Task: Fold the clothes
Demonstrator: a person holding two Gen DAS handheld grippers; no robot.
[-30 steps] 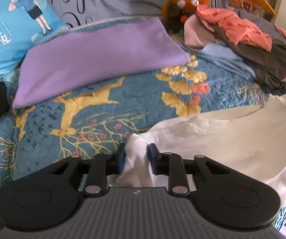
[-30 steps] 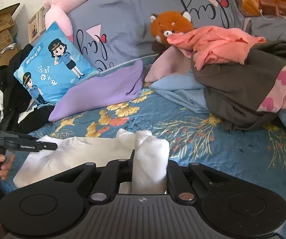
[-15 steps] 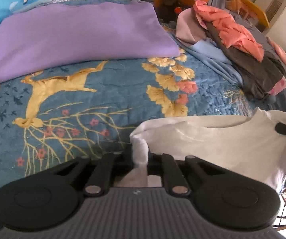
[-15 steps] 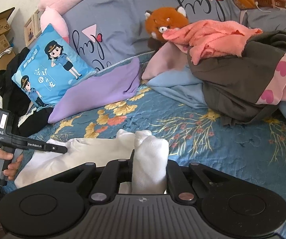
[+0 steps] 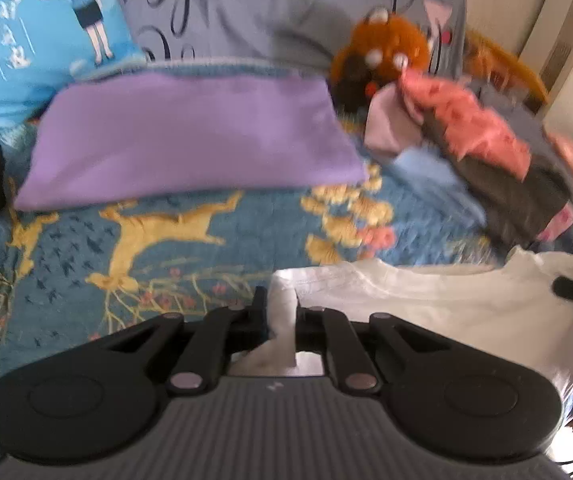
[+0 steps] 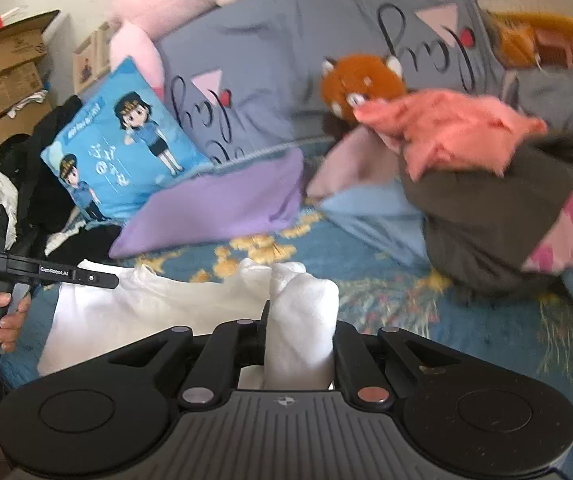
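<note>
A white garment lies stretched between my two grippers over the blue patterned bedspread. My left gripper is shut on one bunched corner of it. In the right wrist view the same white garment runs leftward, and my right gripper is shut on a thick fold of it. The other hand-held gripper shows at the left there, gripped by a person's hand, with its fingers at the cloth's far end. Both views are motion-blurred.
A purple pillow and a blue cartoon cushion lie at the back. A pile of unfolded clothes, pink over dark brown, sits to the right beside an orange plush toy. Cardboard boxes stand at far left.
The left gripper closed on the white cloth's corner a second ago and has since lifted and tilted up with it. The right gripper stays shut on its fold, raised slightly.
</note>
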